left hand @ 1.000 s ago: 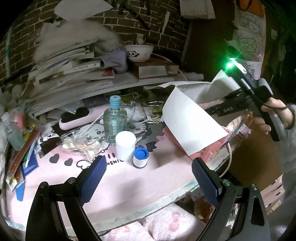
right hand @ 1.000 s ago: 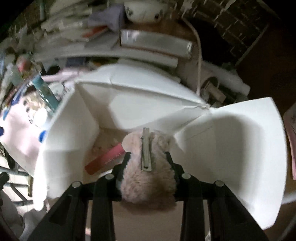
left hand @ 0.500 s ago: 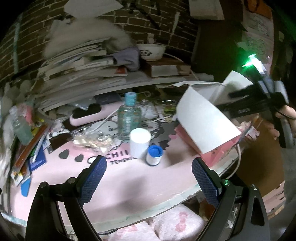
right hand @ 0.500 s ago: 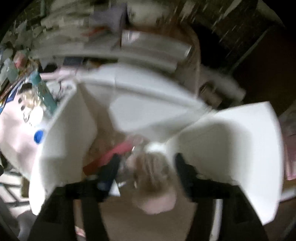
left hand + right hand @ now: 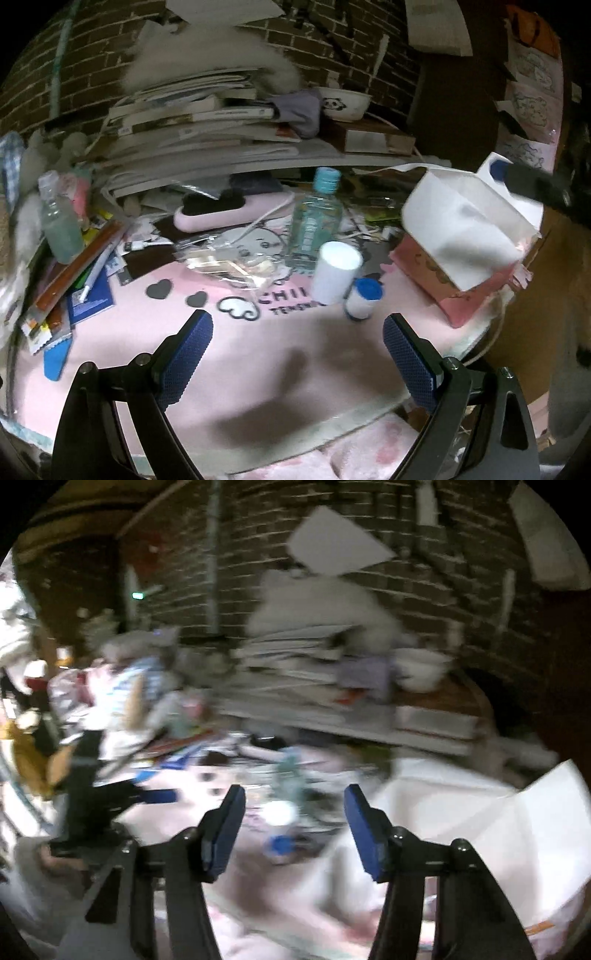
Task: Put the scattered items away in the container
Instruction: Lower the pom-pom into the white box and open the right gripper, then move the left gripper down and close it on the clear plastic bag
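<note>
While the left hand-held gripper (image 5: 297, 354) hovers wide apart and empty over the pink table (image 5: 258, 369), the right hand-held gripper (image 5: 293, 823) is closing on nothing; the white box (image 5: 461, 225) sits at the table's right edge, beside a clear bottle (image 5: 314, 225), white cylinder (image 5: 334, 273) and blue-capped jar (image 5: 364, 299).

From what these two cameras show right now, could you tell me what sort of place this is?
Most likely a cluttered desk in a home bedroom or study: a pink cartoon desk mat, a heap of books and papers against a brick wall, and a panda-print bowl.
</note>
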`<state>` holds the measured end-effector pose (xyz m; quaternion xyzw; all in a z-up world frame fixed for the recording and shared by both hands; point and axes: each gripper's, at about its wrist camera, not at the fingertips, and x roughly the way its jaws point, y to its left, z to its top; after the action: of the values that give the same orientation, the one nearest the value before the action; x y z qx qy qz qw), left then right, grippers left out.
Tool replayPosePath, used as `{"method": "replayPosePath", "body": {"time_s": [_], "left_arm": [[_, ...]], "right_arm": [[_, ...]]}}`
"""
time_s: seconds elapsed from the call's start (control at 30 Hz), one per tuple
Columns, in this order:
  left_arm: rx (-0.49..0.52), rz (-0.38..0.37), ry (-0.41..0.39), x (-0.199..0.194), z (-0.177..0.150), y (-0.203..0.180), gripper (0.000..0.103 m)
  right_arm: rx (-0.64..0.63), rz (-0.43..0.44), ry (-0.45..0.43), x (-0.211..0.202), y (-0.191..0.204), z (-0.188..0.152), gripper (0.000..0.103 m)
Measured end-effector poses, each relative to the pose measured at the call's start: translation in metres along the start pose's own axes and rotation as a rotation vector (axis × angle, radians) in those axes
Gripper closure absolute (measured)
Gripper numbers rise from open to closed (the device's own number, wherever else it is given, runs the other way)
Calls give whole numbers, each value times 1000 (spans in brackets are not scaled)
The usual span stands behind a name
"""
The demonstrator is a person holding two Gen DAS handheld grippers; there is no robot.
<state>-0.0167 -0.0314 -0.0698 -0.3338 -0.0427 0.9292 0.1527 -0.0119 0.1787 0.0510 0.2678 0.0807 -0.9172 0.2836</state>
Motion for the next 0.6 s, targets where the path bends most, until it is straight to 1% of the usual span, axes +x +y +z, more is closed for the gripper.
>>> {"method": "replayPosePath", "body": {"time_s": [0.03,0.07,0.17,0.2,0.27,0.3,0.37,0.43,0.5,0.6], "left_arm": [[-8,8,-1,1,-1,4,11],[-16,13,-1,2,-3,8,11],[-42,17,6,5,-6,20,11],[-49,19,6,6,-7,23,11],[-56,21,4,8,-8,28,11],[-58,25,6,10,-7,30,11],[-58,32,18,17,-5,32,11],[-59,36,38,28,0,35,11],[-56,38,55,40,5,36,11],[-62,65,100,61,15,41,11]], "right_arm": [[3,1,-11,4,8,-6,63],[7,4,-19,8,15,-12,67],[45,40,-36,20,31,-36,70],[51,43,-39,25,35,-44,70],[55,27,-46,32,47,-61,75],[54,16,-49,36,51,-69,75],[40,-37,-59,41,58,-87,76],[22,-78,-43,45,64,-101,76],[16,-93,-13,51,63,-111,76],[44,-84,37,58,56,-123,76]]}}
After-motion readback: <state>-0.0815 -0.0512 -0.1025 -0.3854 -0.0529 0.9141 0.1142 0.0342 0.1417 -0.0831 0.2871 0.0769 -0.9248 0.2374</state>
